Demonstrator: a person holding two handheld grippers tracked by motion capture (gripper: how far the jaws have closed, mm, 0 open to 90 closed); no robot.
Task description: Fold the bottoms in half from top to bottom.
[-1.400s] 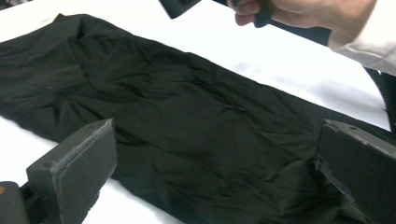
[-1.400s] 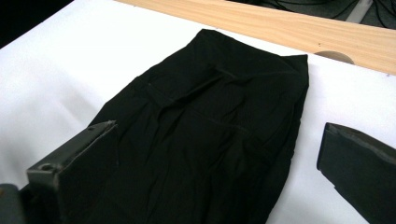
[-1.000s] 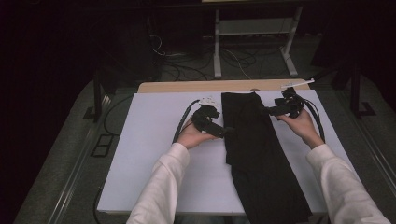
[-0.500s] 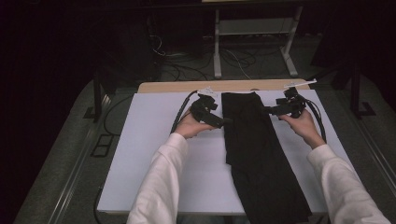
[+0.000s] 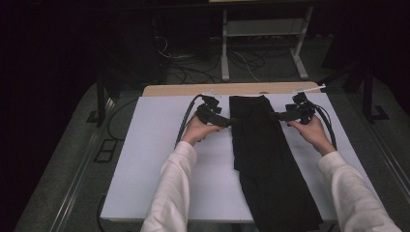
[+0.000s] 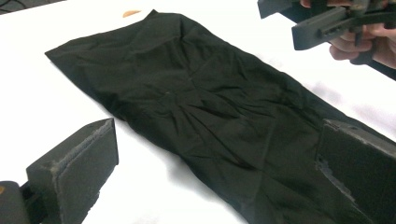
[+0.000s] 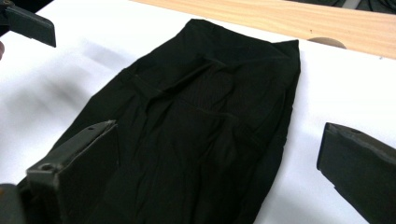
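Note:
A long black garment (image 5: 266, 159) lies flat along the white table cover (image 5: 154, 159), its near end reaching the front edge. My left gripper (image 5: 231, 122) sits at the garment's left edge near the far end. In the left gripper view it (image 6: 217, 154) is open, jaws wide apart over the creased cloth (image 6: 196, 102). My right gripper (image 5: 279, 116) is at the garment's right edge, opposite the left one. The right gripper view shows it (image 7: 217, 149) open too, with the cloth (image 7: 201, 126) lying between its jaws and nothing held.
A bare wooden strip (image 5: 232, 89) runs along the table's far edge. Beyond it a metal stand (image 5: 261, 34) and cables (image 5: 241, 60) are on the dark floor. A cable (image 5: 186, 121) trails from the left gripper, another (image 5: 331, 125) from the right.
My left hand and gripper have shifted a little toward the far end of the garment. The right gripper has barely moved. The garment lies as before.

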